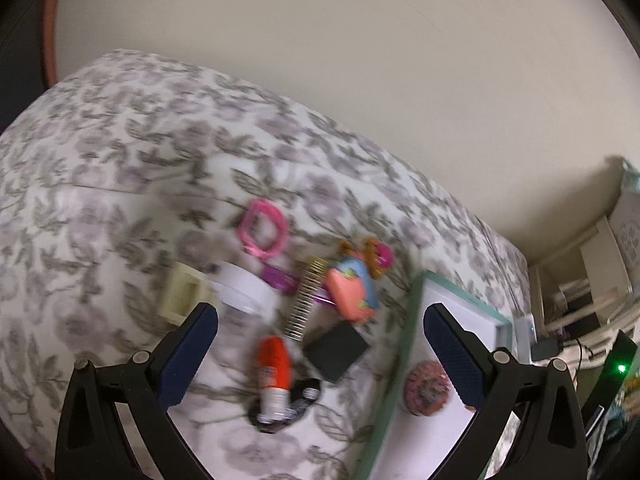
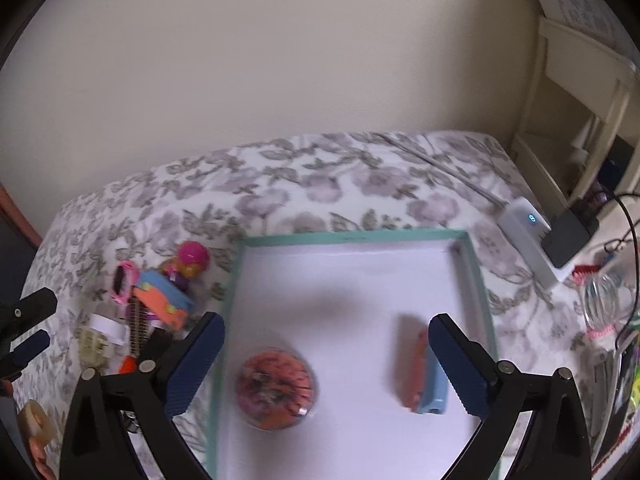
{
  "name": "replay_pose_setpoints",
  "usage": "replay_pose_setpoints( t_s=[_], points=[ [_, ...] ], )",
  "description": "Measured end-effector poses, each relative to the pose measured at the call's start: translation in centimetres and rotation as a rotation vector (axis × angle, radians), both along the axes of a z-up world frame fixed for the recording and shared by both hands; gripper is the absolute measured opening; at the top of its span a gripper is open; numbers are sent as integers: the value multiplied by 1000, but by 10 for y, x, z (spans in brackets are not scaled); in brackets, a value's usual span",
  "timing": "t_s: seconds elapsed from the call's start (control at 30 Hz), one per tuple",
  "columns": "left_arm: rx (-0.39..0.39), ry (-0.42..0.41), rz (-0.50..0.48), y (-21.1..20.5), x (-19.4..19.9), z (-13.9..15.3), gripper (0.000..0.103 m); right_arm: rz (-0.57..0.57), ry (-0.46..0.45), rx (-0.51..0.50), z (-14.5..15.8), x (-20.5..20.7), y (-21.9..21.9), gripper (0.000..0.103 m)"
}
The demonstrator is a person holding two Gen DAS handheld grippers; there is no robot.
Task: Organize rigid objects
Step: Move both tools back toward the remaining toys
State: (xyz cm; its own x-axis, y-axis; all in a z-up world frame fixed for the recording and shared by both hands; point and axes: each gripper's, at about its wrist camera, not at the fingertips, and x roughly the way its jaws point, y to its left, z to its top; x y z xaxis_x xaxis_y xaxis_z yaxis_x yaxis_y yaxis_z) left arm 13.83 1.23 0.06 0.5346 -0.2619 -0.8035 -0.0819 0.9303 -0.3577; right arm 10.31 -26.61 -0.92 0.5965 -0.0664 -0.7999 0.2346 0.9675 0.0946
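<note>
A pile of small objects lies on the floral bedspread (image 1: 100, 184): a pink ring (image 1: 264, 229), a metal spring (image 1: 305, 298), an orange and blue toy (image 1: 352, 290), a black block (image 1: 336, 350), an orange bottle (image 1: 273, 372), a white tape roll (image 1: 240, 286) and a cream plastic piece (image 1: 182, 294). My left gripper (image 1: 320, 354) is open above the bottle and the block. A teal-rimmed white tray (image 2: 344, 237) holds a round orange container (image 2: 276, 388) and an orange and blue case (image 2: 428, 376). My right gripper (image 2: 326, 366) is open and empty above the tray.
A white power strip with a black plug (image 2: 532, 228) lies at the bed's right edge. A clear jar (image 2: 604, 300) stands beside it. Cream shelving (image 2: 580, 92) stands at the far right. A plain wall runs behind the bed.
</note>
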Motion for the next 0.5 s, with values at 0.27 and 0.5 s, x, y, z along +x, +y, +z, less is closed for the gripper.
replay_pose_setpoints(
  t_s=[0.27,0.5],
  points=[
    [20,8,131,55,-7,11,103,112,-92,32,24,-1,47,103],
    [95,58,140,66,-11,9,102,182,-32,62,15,4,83,103]
  ],
)
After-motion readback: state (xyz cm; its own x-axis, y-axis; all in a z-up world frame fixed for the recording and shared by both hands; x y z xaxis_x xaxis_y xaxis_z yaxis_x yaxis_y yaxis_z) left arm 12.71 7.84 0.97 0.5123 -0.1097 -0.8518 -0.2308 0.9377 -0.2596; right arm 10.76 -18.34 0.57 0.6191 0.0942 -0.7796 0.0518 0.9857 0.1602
